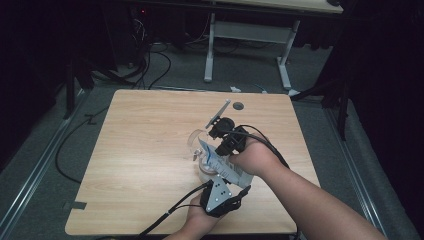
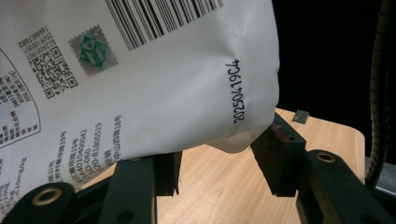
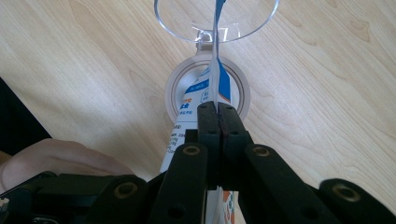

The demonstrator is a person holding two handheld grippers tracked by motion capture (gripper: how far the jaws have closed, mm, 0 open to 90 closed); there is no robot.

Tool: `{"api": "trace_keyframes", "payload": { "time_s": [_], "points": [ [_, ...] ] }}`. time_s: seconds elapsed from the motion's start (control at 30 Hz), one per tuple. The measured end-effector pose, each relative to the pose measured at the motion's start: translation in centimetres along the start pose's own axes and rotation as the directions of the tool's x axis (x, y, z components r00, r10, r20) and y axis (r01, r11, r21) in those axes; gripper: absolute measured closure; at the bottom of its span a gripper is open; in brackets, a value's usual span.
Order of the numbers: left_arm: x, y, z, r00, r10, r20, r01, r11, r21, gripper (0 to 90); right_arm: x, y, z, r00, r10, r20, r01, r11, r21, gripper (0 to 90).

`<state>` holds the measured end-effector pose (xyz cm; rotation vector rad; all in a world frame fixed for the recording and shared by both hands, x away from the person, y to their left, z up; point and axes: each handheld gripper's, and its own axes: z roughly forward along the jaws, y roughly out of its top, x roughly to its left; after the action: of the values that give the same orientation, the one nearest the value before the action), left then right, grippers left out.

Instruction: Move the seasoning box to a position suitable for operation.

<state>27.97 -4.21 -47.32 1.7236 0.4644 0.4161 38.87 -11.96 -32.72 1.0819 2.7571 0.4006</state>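
1. Desk (image 1: 150, 165): light wood-grain top with rounded corners, standing on grey carpet; a second desk's white frame (image 1: 247, 37) stands beyond it in the high view

2. Pouch (image 1: 220, 164): white printed packet with blue panels, held tilted above the right-centre of the desk between the 2 tools. In the left gripper view its white back (image 2: 154, 79) shows a barcode, a QR code, a green seal and a printed date code. Its upper end points down toward the container below it

3. Right tool (image 3: 218, 122): jaws pressed together with no gap, clamped on the thin upper edge of the pouch (image 3: 215, 81). In the high view it (image 1: 223, 142) sits above the container, with a hand around its body

4. Left tool (image 2: 215, 172): jaws part-way apart around the lower corner of the pouch. The right-hand pad meets the pouch's edge; contact at the left-hand pad cannot be told. In the high view it (image 1: 220, 197) lies near the desk's front edge, grey plate uppermost

5. Container (image 3: 207, 93): clear round vessel standing on the desk directly under the pouch's end, its rim seen from above; its hinged clear lid (image 3: 219, 18) is thrown open just beyond it
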Motion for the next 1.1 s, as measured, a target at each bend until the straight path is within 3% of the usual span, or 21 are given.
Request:
{"api": "trace_keyframes", "payload": {
  "time_s": [1.1],
  "points": [
    [0.04,0.05,-0.03,1.0000,-0.002,0.003,0.002,1.0000,-0.006,54.9,0.00,0.06,0.17,1.0000,-0.005,-0.001,0.005,1.000,-0.004,89.9]
  ]
}}
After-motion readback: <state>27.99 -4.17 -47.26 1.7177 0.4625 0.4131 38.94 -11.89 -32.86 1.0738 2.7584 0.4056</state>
